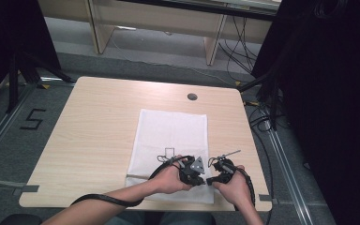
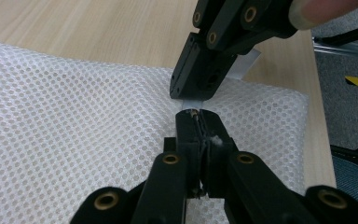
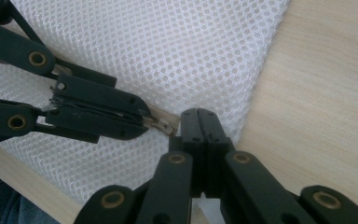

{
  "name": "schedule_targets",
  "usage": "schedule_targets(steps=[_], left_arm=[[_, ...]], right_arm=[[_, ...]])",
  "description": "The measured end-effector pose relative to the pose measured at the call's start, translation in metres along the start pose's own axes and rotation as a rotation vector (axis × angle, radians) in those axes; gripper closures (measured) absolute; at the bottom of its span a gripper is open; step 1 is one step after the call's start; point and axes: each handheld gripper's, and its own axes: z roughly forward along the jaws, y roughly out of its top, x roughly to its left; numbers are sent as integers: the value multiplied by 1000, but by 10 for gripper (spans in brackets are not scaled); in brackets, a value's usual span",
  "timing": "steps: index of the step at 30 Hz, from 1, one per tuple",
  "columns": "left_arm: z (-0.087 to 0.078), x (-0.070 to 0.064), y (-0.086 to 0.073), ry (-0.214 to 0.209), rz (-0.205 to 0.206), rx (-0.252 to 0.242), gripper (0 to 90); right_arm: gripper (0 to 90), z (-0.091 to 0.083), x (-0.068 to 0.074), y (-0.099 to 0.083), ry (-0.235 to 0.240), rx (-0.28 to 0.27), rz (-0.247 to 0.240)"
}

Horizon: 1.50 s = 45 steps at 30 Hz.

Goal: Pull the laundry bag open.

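Observation:
A white mesh bag (image 1: pixel 171 136) lies flat on the wooden table (image 1: pixel 98 131). Both grippers meet at its near right corner. My left gripper (image 1: pixel 202 180) is shut on a small metal zipper pull (image 2: pixel 194 112), also seen from the other side as the zipper pull (image 3: pixel 163 123). My right gripper (image 1: pixel 210 180) faces it tip to tip and is shut on the bag's white edge strip (image 2: pixel 245 61) just beyond the pull. In the left gripper view the left gripper (image 2: pixel 198 116) sits below the right gripper (image 2: pixel 189 95). In the right gripper view the right gripper (image 3: pixel 204 114) pinches the mesh bag (image 3: pixel 168 46) beside the left gripper (image 3: pixel 147 122).
The table's near edge runs just behind the hands, and its right edge (image 1: pixel 258 154) is close to the right hand. A round cable hole (image 1: pixel 192 96) sits at the far side. Cables (image 1: pixel 262 122) trail on the floor to the right.

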Motion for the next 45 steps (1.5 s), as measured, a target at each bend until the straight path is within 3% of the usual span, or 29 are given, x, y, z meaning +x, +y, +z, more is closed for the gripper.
schedule_targets(steps=[6, 8, 45], left_arm=[[-4, 0, 0, 4, 13, 0, 876], [-5, 0, -1, 4, 0, 0, 876], [-14, 0, -2, 14, 12, 7, 876]], right_arm=[[900, 0, 1, 0, 1, -8, -13], [900, -1, 1, 0, 2, -5, -18], [900, 0, 1, 0, -3, -4, -6]])
